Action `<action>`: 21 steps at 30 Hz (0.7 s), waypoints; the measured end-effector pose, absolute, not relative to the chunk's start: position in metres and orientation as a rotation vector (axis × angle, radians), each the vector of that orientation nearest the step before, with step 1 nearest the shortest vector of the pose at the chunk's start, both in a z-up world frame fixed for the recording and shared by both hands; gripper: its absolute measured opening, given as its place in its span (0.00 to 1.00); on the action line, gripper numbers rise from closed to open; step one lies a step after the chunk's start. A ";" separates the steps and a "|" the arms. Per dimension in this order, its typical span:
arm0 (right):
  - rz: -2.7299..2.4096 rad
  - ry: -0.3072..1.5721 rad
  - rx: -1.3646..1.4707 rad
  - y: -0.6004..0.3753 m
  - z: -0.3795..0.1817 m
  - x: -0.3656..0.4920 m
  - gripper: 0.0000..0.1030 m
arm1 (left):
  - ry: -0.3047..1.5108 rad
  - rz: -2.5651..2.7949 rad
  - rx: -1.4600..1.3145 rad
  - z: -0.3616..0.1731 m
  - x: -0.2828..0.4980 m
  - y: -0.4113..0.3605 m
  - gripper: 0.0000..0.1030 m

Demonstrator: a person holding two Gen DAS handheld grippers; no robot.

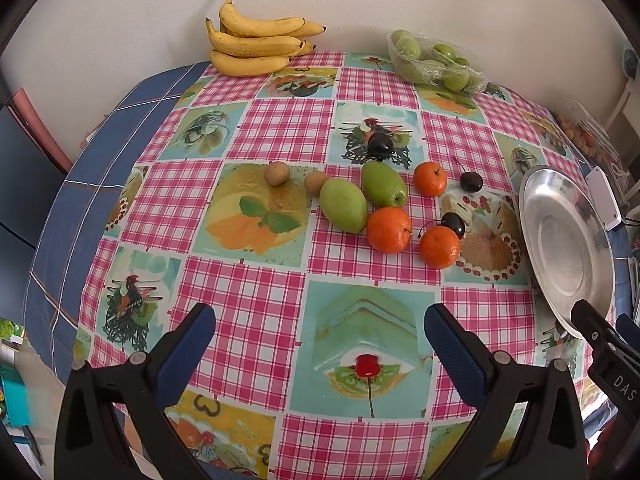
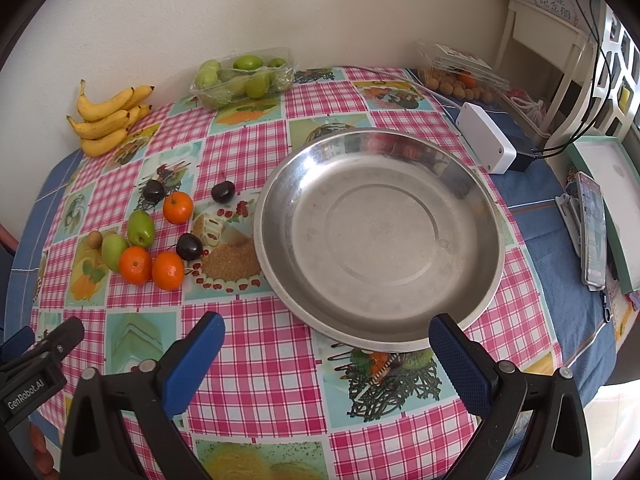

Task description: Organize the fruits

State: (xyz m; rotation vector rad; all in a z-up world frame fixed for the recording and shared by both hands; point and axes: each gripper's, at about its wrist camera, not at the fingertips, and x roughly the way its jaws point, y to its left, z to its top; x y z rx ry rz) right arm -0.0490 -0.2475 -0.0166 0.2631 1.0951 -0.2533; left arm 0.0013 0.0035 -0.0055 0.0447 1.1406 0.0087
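Observation:
Loose fruit lies mid-table: three oranges [image 1: 389,229], two green jujubes [image 1: 343,205], three dark cherries [image 1: 471,181] and two small brown fruits [image 1: 276,173]. The same cluster shows in the right wrist view, with oranges [image 2: 135,265] at the left. An empty steel plate [image 2: 380,236] sits right of the fruit; its rim [image 1: 568,248] shows in the left wrist view. My left gripper [image 1: 320,328] is open and empty, short of the fruit. My right gripper [image 2: 328,336] is open and empty at the plate's near rim.
A banana bunch [image 1: 256,40] and a wrapped tray of green fruit [image 1: 436,60] stand at the back by the wall. A white box [image 2: 486,142], a phone [image 2: 592,228] and a packet of small fruit [image 2: 460,72] lie right of the plate.

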 end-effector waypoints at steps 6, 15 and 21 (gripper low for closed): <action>-0.254 1.096 0.263 -0.247 -0.017 -0.049 1.00 | 1.142 0.011 0.044 -0.006 0.001 0.005 1.00; -0.253 1.098 0.263 -0.247 -0.019 -0.050 1.00 | 1.145 0.015 0.041 -0.007 0.001 0.006 1.00; -0.253 1.102 0.263 -0.247 -0.019 -0.049 1.00 | 1.150 0.022 0.040 -0.007 0.002 0.006 1.00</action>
